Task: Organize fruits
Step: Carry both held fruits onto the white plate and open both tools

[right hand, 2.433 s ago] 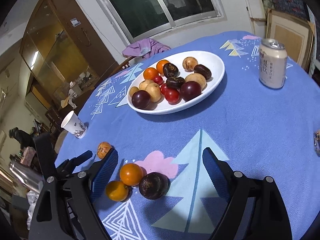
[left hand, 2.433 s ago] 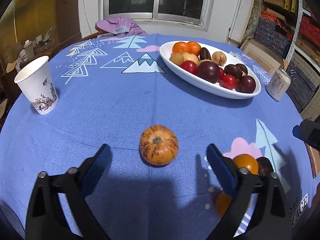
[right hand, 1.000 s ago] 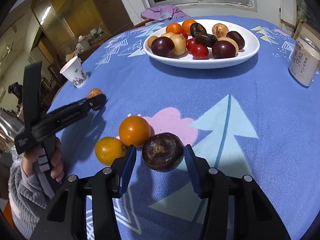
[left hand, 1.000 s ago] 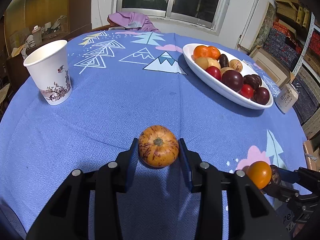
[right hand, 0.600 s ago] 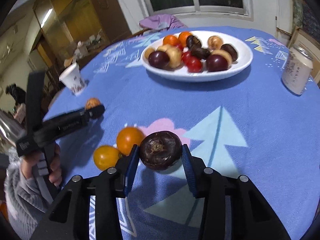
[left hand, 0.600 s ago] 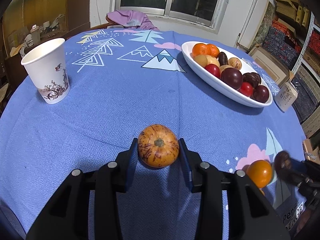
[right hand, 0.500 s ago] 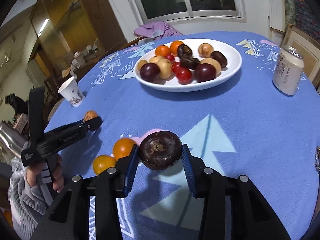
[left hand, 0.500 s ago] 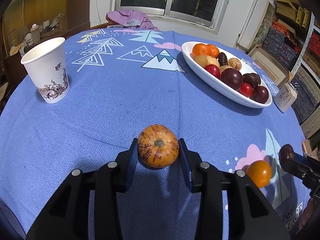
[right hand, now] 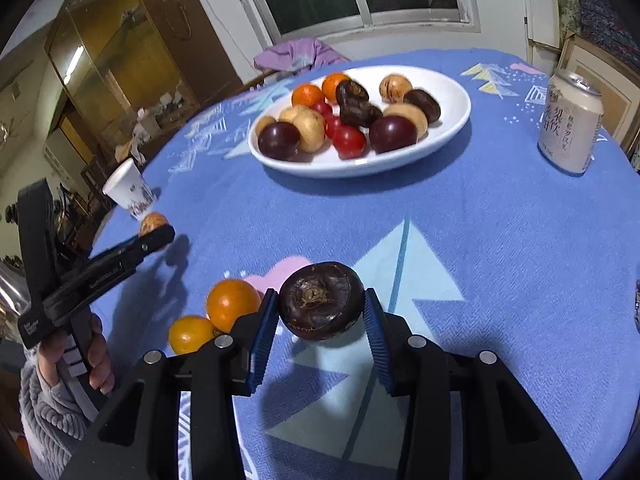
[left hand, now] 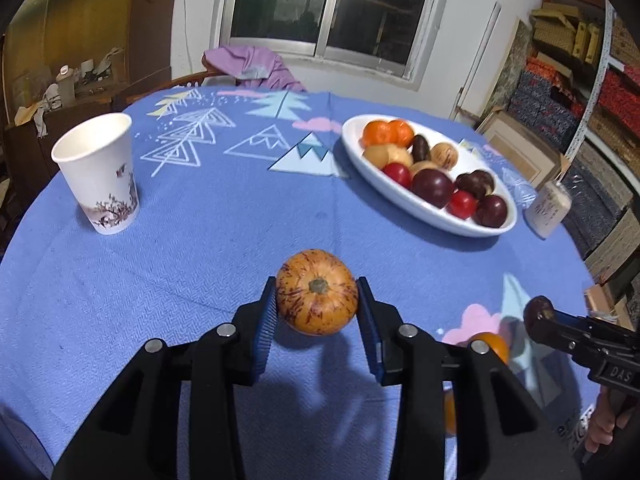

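Observation:
My left gripper (left hand: 318,320) is shut on an orange streaked fruit (left hand: 317,291) and holds it above the blue tablecloth. My right gripper (right hand: 320,320) is shut on a dark brown fruit (right hand: 320,300), lifted above the cloth. A white oval plate (right hand: 452,128) with several fruits stands at the far side; it also shows in the left wrist view (left hand: 400,196). Two orange fruits (right hand: 232,304) (right hand: 190,334) lie on the cloth left of my right gripper. The left gripper shows in the right wrist view (right hand: 154,232), the right one in the left wrist view (left hand: 540,312).
A paper cup (left hand: 100,172) stands at the table's left side. A drink can (right hand: 568,120) stands right of the plate. A chair with purple cloth (left hand: 248,64) is behind the table. Shelves and boxes (left hand: 580,92) stand on the right.
Both grippers closed on their fruits and lifted them off the cloth. The right gripper has risen further with the dark fruit and the left has lifted the streaked fruit slightly.

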Tool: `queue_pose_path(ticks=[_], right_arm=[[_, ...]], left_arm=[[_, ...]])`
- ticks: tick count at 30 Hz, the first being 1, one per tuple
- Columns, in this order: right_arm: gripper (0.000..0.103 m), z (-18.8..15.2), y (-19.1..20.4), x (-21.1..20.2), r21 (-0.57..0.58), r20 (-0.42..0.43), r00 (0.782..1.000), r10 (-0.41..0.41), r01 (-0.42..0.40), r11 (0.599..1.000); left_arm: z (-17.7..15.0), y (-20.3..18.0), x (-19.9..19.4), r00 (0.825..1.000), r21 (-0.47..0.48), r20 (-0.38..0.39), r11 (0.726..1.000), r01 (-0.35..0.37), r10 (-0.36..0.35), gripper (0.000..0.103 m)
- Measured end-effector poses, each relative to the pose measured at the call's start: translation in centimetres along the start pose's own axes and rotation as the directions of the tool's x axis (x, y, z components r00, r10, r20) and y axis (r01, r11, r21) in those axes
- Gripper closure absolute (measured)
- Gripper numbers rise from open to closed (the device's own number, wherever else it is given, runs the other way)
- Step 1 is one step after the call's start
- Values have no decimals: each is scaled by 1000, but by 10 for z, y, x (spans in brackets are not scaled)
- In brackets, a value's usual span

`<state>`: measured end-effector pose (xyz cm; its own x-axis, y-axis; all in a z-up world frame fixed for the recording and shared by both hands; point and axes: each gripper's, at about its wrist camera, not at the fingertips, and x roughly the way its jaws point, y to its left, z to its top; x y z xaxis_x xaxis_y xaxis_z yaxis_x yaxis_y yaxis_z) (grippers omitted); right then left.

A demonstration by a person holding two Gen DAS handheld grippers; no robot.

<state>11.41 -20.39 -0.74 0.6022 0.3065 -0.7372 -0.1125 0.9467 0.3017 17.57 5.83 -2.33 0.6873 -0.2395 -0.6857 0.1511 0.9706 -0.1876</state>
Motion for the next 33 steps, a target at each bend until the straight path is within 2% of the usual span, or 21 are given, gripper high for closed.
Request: queue_pose_path(ticks=[4, 8, 13, 16, 20, 23, 29, 33], right_arm=[[59, 7, -3, -18, 36, 64, 997, 36, -38, 999], [59, 20, -2, -47, 70, 167, 983, 76, -89, 994], [59, 64, 5, -73, 77, 261, 962, 85, -109, 991], [59, 92, 8, -76, 83, 300, 949, 97, -128, 988], [59, 122, 1, -53, 127, 310, 947, 88, -133, 983], [59, 139, -17, -15, 181, 278, 960, 42, -95, 979], [59, 148, -60, 48, 291, 203, 978, -53, -9, 957], [59, 148, -75, 64, 298, 181, 978, -101, 44, 954]], left_arm=[[6, -9, -17, 999, -4, 28, 999, 43, -43, 65], [18, -24, -30, 995, -1, 49, 996, 92, -92, 65], [54, -44, -31, 991, 8, 78, 994, 111, -111, 66], [80, -59, -24, 987, 20, 95, 992, 126, -127, 66], [107, -83, 2, 988, 55, 82, 990, 126, -131, 66], [121, -102, 33, 992, 97, 50, 989, 108, -113, 66], [134, -127, 103, 994, 141, -38, 984, 109, -104, 66], [140, -136, 138, 991, 146, -75, 982, 117, -107, 66]])
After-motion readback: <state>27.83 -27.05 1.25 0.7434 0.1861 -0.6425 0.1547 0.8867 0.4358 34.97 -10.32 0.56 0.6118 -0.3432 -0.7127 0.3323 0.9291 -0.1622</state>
